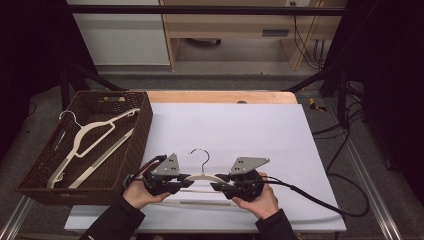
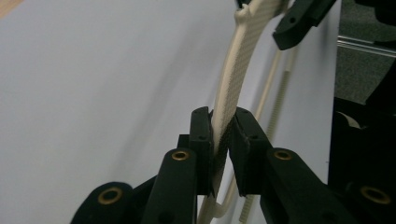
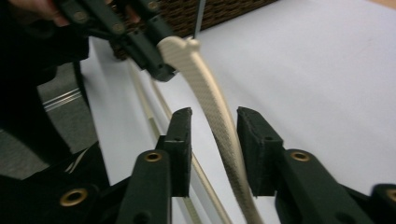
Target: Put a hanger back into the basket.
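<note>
Your left gripper (image 1: 181, 182) has its fingers (image 2: 201, 140) pinching the left shoulder of a cream hanger (image 1: 202, 178) that sits at the near edge of the desk (image 1: 235, 130), over the white sheet. In the left gripper view the hanger's arm (image 2: 229, 100) runs up from between the pressed pads towards the other gripper's tip at the top. Your right gripper (image 1: 220, 186) straddles the hanger's right shoulder with its fingers (image 3: 180, 135) spread; in the right gripper view the cream arm (image 3: 217, 126) passes between the pads, with a gap on each side. The hanger's metal hook (image 1: 201, 156) points away from you, towards the far side. To the left, a brown woven basket (image 1: 137, 135) holds a second cream hanger (image 1: 90, 142), lying flat inside it.
</note>
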`<state>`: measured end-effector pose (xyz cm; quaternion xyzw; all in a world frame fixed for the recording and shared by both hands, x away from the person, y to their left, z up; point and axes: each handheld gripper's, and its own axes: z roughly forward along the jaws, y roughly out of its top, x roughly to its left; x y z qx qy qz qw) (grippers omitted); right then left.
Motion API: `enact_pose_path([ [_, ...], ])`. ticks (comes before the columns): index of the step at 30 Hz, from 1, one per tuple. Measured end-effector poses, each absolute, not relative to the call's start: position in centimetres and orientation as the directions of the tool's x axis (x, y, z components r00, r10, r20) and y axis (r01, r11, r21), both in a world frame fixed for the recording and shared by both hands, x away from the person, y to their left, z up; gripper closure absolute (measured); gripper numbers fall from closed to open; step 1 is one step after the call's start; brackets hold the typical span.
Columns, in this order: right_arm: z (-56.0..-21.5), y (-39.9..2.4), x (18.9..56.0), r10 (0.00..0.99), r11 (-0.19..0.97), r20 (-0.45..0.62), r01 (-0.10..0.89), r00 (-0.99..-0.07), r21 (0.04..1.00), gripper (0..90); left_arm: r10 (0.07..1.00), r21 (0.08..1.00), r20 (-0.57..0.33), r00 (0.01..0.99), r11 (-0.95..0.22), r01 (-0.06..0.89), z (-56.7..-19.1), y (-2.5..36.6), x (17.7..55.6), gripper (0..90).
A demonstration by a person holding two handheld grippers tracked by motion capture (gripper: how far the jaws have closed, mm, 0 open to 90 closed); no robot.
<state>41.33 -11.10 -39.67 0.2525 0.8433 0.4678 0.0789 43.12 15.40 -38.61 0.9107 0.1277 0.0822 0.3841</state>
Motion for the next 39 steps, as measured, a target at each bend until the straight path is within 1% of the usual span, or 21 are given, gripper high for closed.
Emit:
enact_pose_path([
  [5, -39.9, -11.5, 41.5, 0.539, 0.409, 0.073, 0.337, -0.839, 0.848, 55.2, 0.288, 0.732, -0.007, 0.958, -0.651, 0.201, -38.7, 14.9, 42.8, 84.0],
  [8, -39.9, -11.7, 41.6, 0.555, 0.395, 0.072, 0.339, -0.829, 0.854, 49.0, 0.284, 0.741, -0.022, 0.959, -0.639, 0.206, -38.6, 14.7, 42.6, 86.0],
  [11, -39.6, -12.0, 41.6, 0.570, 0.392, 0.047, 0.323, -0.820, 0.861, 40.8, 0.310, 0.750, -0.024, 0.950, -0.623, 0.222, -38.4, 14.8, 42.5, 86.2],
  [13, -39.4, -12.2, 41.4, 0.587, 0.379, 0.036, 0.314, -0.808, 0.870, 37.1, 0.326, 0.760, -0.044, 0.945, -0.602, 0.243, -38.2, 15.1, 42.5, 86.3],
  [15, -39.2, -12.6, 41.3, 0.593, 0.363, 0.030, 0.301, -0.805, 0.882, 32.6, 0.339, 0.766, -0.043, 0.940, -0.593, 0.249, -38.0, 15.2, 42.5, 86.3],
  [21, -39.0, -14.7, 41.5, 0.655, 0.293, 0.066, 0.334, -0.753, 0.896, 22.0, 0.406, 0.792, -0.041, 0.913, -0.544, 0.278, -37.1, 16.2, 42.5, 86.3],
  [26, -38.9, -17.1, 41.5, 0.707, 0.242, 0.079, 0.345, -0.703, 0.907, 16.9, 0.452, 0.815, -0.042, 0.891, -0.500, 0.292, -36.1, 17.3, 42.5, 86.3],
  [32, -38.8, -19.3, 41.3, 0.755, 0.189, 0.098, 0.358, -0.649, 0.914, 11.5, 0.485, 0.844, -0.015, 0.874, -0.463, 0.272, -34.6, 18.8, 42.2, 86.2],
  [39, -38.9, -20.9, 41.3, 0.788, 0.154, 0.110, 0.367, -0.606, 0.917, 9.8, 0.533, 0.879, -0.004, 0.846, -0.402, 0.257, -33.1, 21.0, 42.2, 86.2],
])
